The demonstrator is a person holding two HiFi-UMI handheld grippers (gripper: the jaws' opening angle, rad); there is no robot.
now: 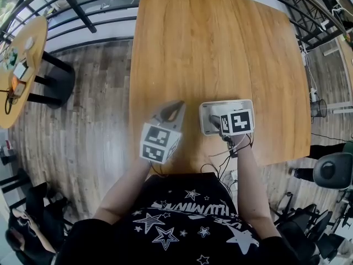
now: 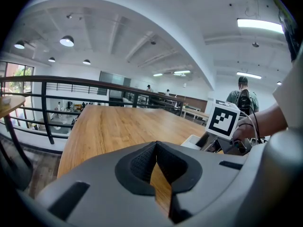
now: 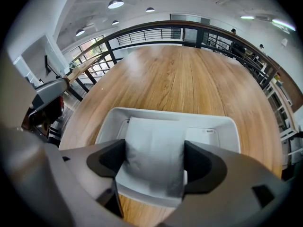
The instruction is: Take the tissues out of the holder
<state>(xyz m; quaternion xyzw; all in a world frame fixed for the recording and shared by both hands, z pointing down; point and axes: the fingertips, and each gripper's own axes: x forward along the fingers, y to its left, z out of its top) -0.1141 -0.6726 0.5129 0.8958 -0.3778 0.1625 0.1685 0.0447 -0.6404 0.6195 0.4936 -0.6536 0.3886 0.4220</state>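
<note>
A white rectangular tissue holder (image 1: 242, 105) (image 3: 222, 126) lies flat near the front edge of the wooden table (image 1: 220, 48). A folded stack of white tissues (image 3: 154, 145) lies inside it, with its near end over the holder's front wall. My right gripper (image 1: 213, 120) (image 3: 154, 162) reaches into the holder, its jaws pressed against both sides of the tissue stack. My left gripper (image 1: 175, 108) (image 2: 155, 145) hovers just left of the holder, shut with nothing in it. The holder's corner (image 2: 191, 141) and the right gripper's marker cube (image 2: 223, 119) show at its right.
The table's left edge (image 1: 132, 93) drops to a wooden floor. A round side table (image 1: 22, 65) and a black railing (image 1: 83, 21) stand at the left. An office chair (image 1: 331, 170) and cables are at the right. A person (image 2: 242, 96) stands far off.
</note>
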